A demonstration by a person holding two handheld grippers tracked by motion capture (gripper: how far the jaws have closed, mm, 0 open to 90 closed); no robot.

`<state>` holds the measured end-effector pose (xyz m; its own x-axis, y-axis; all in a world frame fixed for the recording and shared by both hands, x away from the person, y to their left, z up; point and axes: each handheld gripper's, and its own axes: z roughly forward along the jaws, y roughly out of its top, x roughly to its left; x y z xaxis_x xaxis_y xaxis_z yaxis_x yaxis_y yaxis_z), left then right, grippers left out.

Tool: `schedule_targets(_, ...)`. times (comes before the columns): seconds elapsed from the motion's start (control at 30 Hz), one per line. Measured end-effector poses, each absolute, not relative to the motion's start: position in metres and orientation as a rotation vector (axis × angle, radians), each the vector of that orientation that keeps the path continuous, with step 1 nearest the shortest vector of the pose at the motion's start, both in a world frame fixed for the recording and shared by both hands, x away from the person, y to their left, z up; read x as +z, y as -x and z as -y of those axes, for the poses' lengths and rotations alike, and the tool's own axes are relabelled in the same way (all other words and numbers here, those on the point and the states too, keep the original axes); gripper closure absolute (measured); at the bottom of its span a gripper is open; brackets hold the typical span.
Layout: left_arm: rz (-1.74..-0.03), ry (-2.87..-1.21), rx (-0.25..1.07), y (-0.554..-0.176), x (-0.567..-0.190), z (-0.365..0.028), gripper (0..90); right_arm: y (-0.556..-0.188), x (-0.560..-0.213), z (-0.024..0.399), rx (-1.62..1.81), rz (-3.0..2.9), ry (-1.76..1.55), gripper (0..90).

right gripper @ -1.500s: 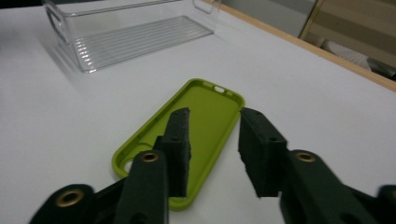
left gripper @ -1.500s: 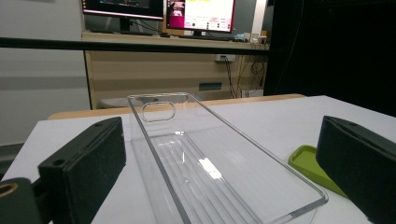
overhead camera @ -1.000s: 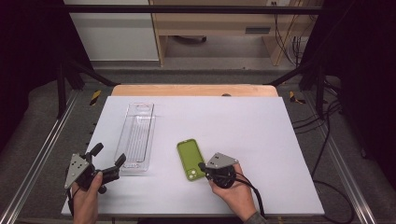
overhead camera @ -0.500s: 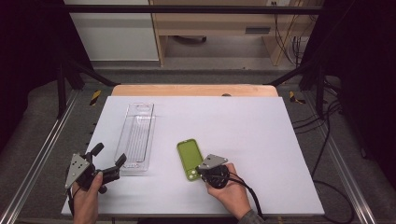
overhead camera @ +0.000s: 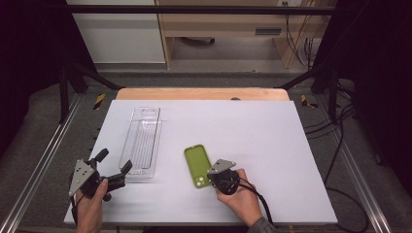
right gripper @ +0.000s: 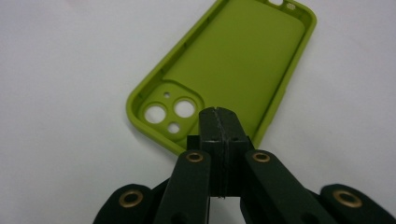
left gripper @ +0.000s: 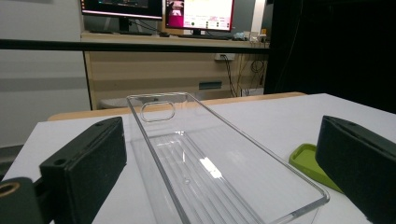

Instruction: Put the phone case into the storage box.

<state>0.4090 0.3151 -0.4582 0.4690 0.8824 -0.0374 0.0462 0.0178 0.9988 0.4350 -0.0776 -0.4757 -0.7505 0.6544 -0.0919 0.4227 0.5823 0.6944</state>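
Leftward by a small step since a second ago, our right gripper (overhead camera: 214, 178) now sits at the near end of the green phone case (overhead camera: 197, 166), while our left gripper (overhead camera: 116, 172) holds the place it had. On the white table (overhead camera: 272, 145) the clear plastic tray (overhead camera: 144, 141) lies lengthwise at about 10 o'clock from the green case, the two near but apart. We hold the left jaws wide apart at the tray's near end, closed on nothing. In the right gripper view, the jaws are pressed together over the case (right gripper: 233, 70), at its camera-hole end; whether they pinch its rim we cannot tell. We judge the step in hand to be taking up the case; next we need a sure grip on its edge, then a lift towards the tray.
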Motion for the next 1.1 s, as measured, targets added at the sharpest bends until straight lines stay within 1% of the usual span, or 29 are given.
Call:
schedule_targets(0.67, -0.893, -1.407, 0.816, -0.407, -0.458, -0.317, 1.7, -0.449, -0.467, 0.087, 0.826, -2.546, -0.902, 90.0)
schedule_targets(1.1, -0.902, -1.414, 0.814, -0.405, -0.459, -0.317, 1.7, -0.46, -0.464, 0.106, 0.76, -2.554, -0.948, 90.0)
